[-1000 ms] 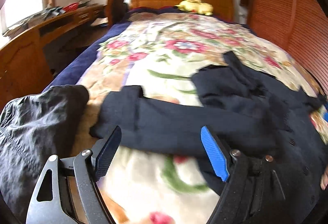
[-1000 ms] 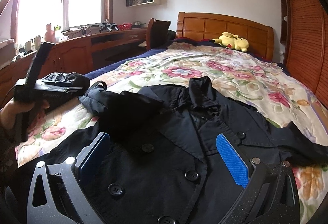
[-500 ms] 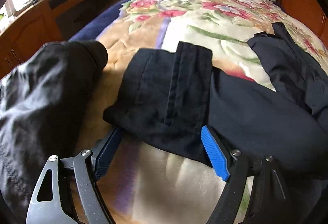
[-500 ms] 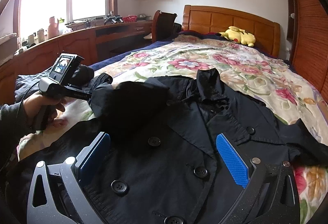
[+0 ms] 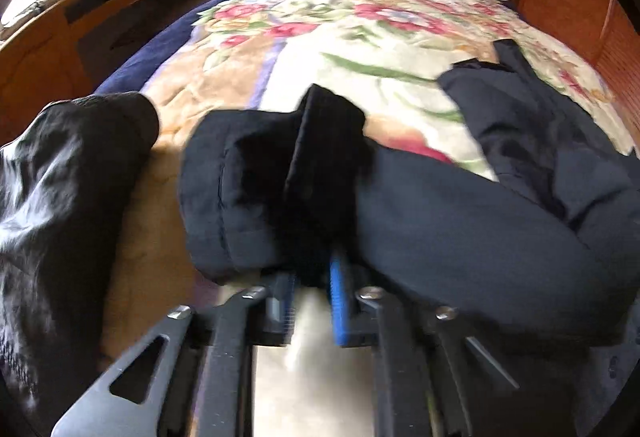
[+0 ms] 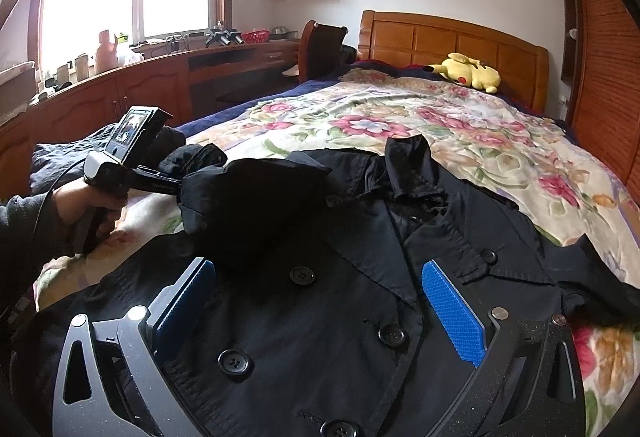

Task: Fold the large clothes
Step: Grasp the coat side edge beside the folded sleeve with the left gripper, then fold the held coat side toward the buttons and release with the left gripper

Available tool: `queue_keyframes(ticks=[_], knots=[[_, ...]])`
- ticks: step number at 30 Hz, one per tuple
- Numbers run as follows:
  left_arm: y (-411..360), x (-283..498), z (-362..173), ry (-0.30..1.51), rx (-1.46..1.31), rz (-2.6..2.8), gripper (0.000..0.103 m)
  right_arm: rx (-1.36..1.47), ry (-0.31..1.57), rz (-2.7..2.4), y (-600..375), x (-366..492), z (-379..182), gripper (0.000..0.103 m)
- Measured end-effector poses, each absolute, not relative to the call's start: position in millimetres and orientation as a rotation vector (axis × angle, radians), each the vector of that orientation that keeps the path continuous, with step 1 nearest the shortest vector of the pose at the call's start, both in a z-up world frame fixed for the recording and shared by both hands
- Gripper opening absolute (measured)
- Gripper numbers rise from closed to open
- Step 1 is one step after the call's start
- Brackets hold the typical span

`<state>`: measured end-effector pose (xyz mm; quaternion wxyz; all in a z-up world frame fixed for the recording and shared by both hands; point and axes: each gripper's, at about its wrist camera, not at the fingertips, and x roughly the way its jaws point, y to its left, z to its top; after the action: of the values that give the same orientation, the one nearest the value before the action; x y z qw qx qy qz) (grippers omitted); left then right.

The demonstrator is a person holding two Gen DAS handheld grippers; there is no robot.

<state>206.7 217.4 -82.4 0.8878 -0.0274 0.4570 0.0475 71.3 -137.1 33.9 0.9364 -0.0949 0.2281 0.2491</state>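
Nearest in the left wrist view, the left gripper [image 5: 312,291] is seen with its jaws closing, drawn almost together, and a bunch of dark cloth from the sleeve cuff [image 5: 280,189] is pinched between the blue pads. The cuff is puckered upward into a ridge above the pads, which suggests the fabric is caught, though blur leaves the exact bite unclear.

In the right wrist view, the right gripper [image 6: 316,309] is held with its jaws wide apart over the buttoned front of the dark coat [image 6: 360,277]. Nothing is gripped there; whether the pads touch the cloth cannot be told.

The coat is laid face up across the near end of the floral bedspread [image 6: 440,125], collar toward the headboard. One sleeve is stretched out to the person's left, where the left hand [image 6: 92,201] is seen bringing its tool to the cuff. A second dark garment [image 5: 60,197] is heaped just beside that cuff, on the bed's edge.

Step judged in hand: the sleeve grasp, the opening of the fold. The body of the coat is not yet folded.

Next move, as judged: the grip is to be confirmed firm, then the sleeve lifted and carried inward across the chest, with the coat front steadied by the right gripper so the body is not dragged.

Farther off, a yellow plush toy [image 6: 468,73] is noted at the wooden headboard [image 6: 440,37].
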Motion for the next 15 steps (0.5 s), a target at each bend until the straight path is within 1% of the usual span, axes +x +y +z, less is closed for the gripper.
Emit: queue_keyframes(ticks=[4, 8, 11, 15], knots=[[194.8, 197.2, -56.7, 0.863, -0.018, 0.071, 0.01, -0.186, 0.458, 0.503, -141.9, 69.7, 34.7, 0.103], [161.4, 183.5, -15.0, 0.747, 0.014, 0.012, 0.01, -0.187, 0.455, 0.489, -150.5, 66.9, 34.9, 0.103], [133.9, 177.3, 9.3, 0.701, 0.027, -0.053, 0.01, -0.184, 0.454, 0.47, -159.3, 66.2, 35.5, 0.103], [96.0, 169.4, 27.9, 0.659, 0.046, -0.136, 0.01, -0.175, 0.444, 0.44, -171.9, 63.3, 39.2, 0.103]])
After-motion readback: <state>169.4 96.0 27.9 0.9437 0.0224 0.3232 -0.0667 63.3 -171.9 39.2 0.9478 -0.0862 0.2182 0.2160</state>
